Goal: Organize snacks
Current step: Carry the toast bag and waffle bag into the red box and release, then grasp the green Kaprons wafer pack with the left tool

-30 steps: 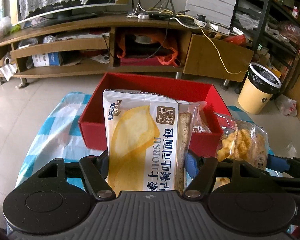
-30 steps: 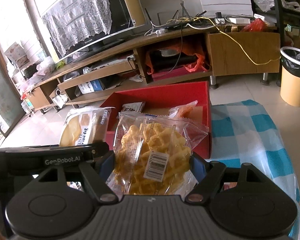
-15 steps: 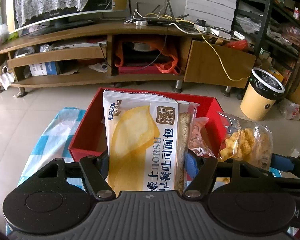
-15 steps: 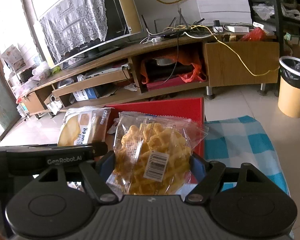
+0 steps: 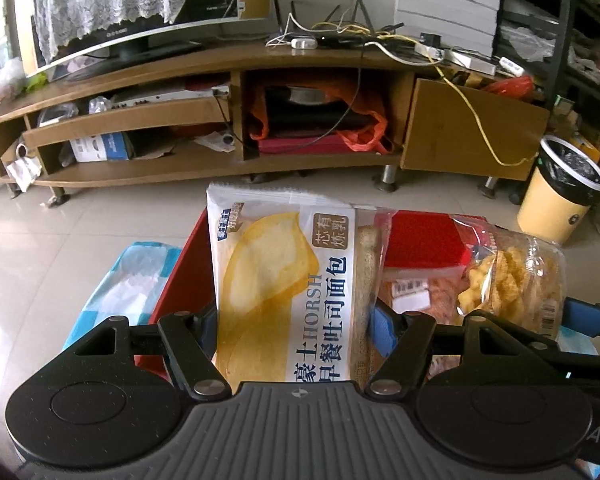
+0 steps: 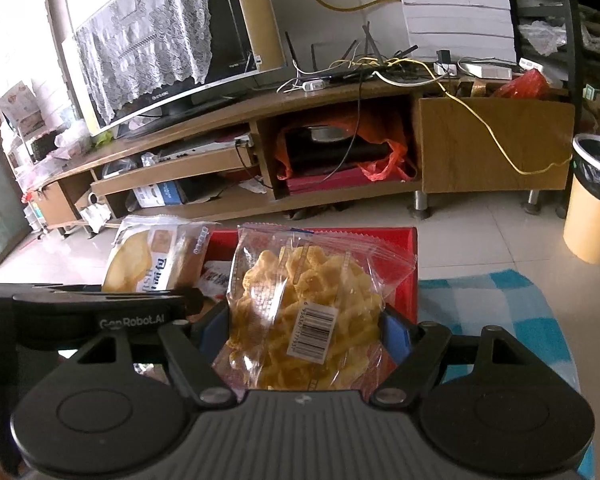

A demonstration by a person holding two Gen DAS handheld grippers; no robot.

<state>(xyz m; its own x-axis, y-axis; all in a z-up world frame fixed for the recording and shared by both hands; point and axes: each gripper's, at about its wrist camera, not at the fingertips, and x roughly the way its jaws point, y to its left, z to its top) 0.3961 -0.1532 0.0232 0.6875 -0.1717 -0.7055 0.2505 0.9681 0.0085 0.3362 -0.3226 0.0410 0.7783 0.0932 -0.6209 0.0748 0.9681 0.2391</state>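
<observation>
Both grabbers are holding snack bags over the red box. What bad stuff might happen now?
1. The waffle snack bag is pinched in the right gripper; a hard squeeze might crumble the brittle pieces.
2. The bread packet stands tall in the left gripper, held only near its bottom, so it may tip or slip.
3. The two bags hang close together above the red box, which already holds packets; they might bump or land on those.

I see a long wooden TV stand (image 5: 204, 68) with a big TV (image 6: 204, 40) on top. A yellow bin (image 5: 560, 200) stands on the shiny floor (image 5: 40, 264) nearby.
</observation>
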